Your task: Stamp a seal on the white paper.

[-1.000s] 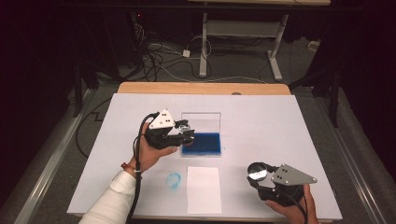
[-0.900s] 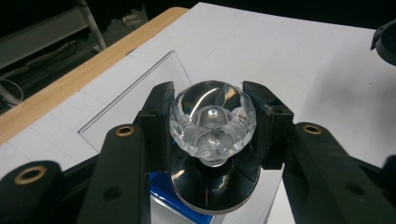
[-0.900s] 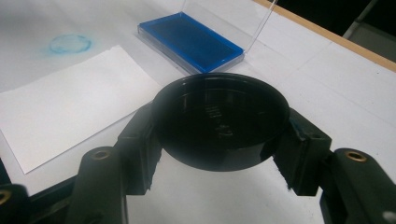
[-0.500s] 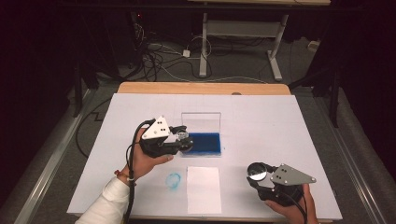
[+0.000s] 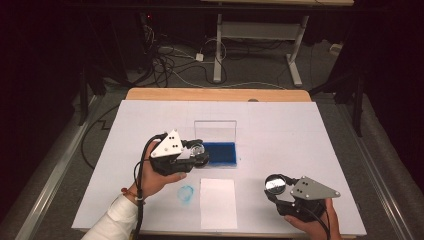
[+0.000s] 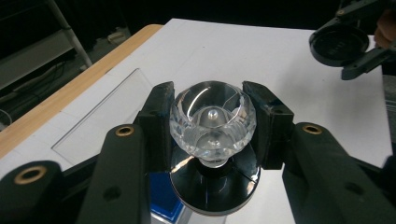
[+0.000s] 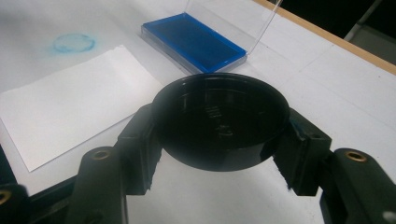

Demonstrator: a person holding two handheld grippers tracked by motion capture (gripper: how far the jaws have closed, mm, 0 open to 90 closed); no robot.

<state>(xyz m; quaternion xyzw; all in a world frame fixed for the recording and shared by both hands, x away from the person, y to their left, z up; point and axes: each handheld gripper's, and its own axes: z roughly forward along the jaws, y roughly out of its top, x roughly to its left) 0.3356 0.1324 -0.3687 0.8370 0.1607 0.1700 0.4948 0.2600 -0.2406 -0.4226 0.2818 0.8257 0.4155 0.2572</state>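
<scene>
Now the left gripper [image 5: 199,152], clamping the clear stamp [image 6: 212,120], has pulled back from the ink pad [image 5: 220,152].

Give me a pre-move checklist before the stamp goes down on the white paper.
1. Left gripper shut on the stamp by its clear knob: ok.
2. Stamp held upright, black base downward: ok.
3. Cap off the stamp and clamped in the right gripper, away from the paper: ok.
4. Paper flat and bare, between the two grippers: ok.
5. Stamp face inked from the blue pad: cannot tell, the face points down.
6. Stamp over the paper: not ok, it is at the pad's left end.
</scene>
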